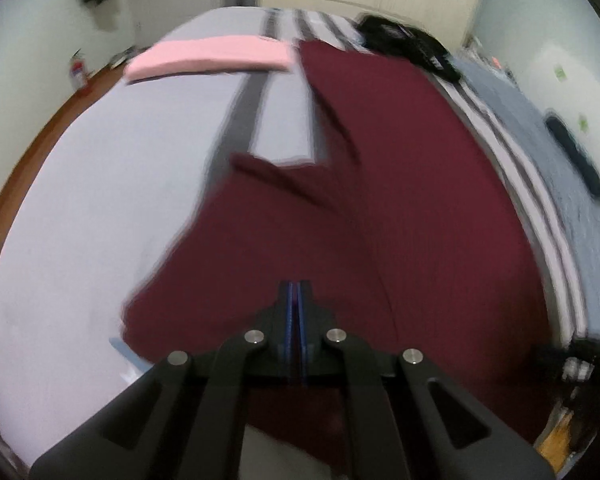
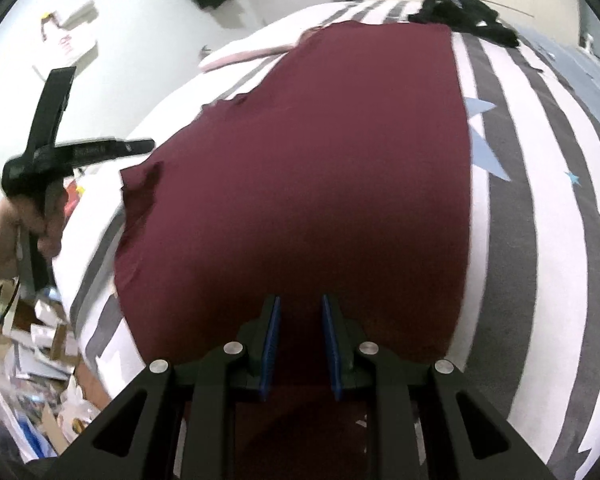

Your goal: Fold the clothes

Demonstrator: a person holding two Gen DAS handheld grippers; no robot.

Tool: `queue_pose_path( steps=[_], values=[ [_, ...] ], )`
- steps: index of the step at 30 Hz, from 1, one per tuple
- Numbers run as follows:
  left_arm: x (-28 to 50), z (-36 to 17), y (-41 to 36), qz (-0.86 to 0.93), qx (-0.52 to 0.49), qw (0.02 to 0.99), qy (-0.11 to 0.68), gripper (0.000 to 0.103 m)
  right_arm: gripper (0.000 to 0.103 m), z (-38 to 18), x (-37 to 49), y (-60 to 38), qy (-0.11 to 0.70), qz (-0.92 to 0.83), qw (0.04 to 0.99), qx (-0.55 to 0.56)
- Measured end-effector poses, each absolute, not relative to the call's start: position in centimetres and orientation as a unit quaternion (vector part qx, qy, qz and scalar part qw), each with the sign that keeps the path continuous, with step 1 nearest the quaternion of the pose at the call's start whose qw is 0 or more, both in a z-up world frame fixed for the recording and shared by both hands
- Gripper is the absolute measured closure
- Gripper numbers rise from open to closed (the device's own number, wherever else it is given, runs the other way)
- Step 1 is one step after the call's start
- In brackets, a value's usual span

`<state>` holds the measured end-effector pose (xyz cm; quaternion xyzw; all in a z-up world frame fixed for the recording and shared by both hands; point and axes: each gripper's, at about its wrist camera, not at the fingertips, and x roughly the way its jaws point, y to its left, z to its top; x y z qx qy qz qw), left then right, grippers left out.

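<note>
A maroon shirt (image 1: pixel 400 200) (image 2: pixel 320 160) lies spread flat on the striped bed (image 2: pixel 540 240), with one sleeve sticking out on its left side. My left gripper (image 1: pixel 297 300) hovers over the shirt's near left part with its blue pads pressed together; I see no cloth between them. My right gripper (image 2: pixel 300 320) stands open just above the shirt's near hem, its pads apart with the fabric below them. In the right wrist view, a hand (image 2: pixel 12 224) holds the left tool at the bed's left edge.
A folded pink garment (image 1: pixel 212 58) (image 2: pixel 244 56) lies at the far left of the bed. A heap of black clothes (image 1: pixel 408 46) (image 2: pixel 464 16) sits at the far end. A grey blanket (image 1: pixel 540 140) is on the right. Clutter (image 2: pixel 40 352) covers the floor at left.
</note>
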<state>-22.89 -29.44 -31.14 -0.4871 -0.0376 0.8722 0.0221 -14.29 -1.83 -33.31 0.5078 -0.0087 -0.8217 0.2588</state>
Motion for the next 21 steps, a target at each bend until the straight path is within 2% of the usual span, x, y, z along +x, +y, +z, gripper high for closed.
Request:
queue_pose_path(
  steps=[10,16,21],
  values=[
    [-27.5,-34.7,-35.5,0.864,-0.495,-0.083,-0.018,0.101,0.081,-34.3,-12.7,-1.5,-0.006,-0.816,0.267,0.512],
    [-27.0,-32.9,-39.3,0.862,-0.483,-0.141,-0.061,0.101,0.081,-34.3,-11.6,-0.5,-0.002,-0.813,0.268,0.516],
    [-23.5,-29.9,-34.1,0.876,-0.474,-0.059,-0.063,0.101,0.081,-34.1,-10.4,-0.2,0.024,-0.807,0.271,0.524]
  ],
)
